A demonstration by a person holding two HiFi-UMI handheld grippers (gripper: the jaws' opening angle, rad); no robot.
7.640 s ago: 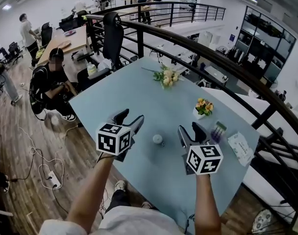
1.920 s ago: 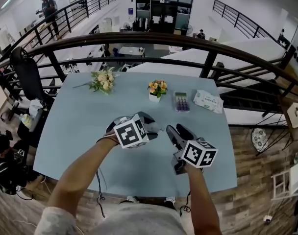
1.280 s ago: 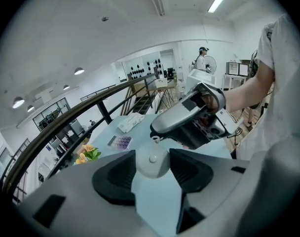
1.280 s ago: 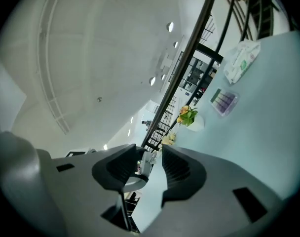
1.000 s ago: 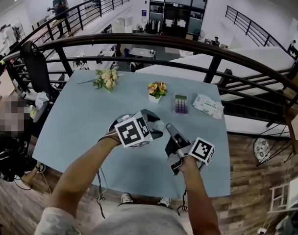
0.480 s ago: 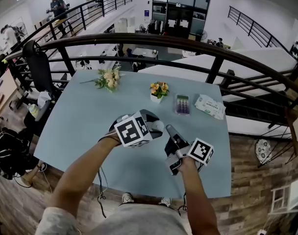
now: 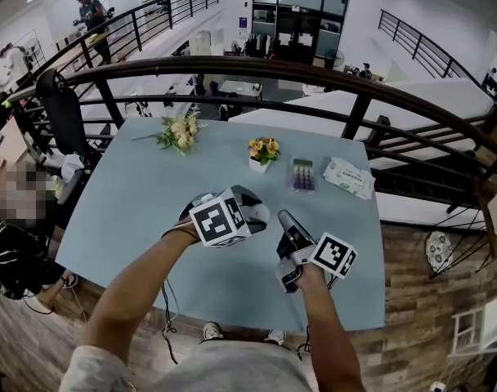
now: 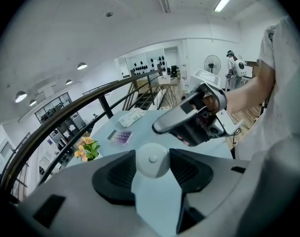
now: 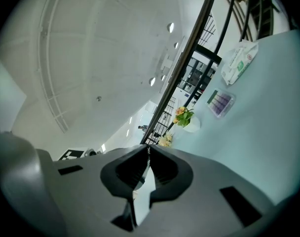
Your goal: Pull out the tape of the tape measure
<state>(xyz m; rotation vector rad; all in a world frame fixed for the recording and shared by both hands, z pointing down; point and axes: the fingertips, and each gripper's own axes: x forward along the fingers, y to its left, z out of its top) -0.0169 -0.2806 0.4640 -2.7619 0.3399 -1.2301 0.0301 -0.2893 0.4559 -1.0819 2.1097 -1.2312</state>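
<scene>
Clamping tape measure (image 8: pixel 151 163) in left gripper (image 8: pixel 151 154), pads pressed on both sides of round white case. Just beyond its tips, facing right gripper (image 9: pixel 149 149), jaws just closed together, thin speck at tips too small to tell. Farther out on table (image 8: pixel 145 132): purple box (image 8: pixel 119 136), flower pot (image 8: pixel 87 149), wipes pack (image 8: pixel 131 116).

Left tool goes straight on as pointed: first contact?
Probably the right tool, just beyond the tape measure the left tool grips; depth unclear. The right tool's jaws have just been closing, apparently on the tape tip.
</scene>
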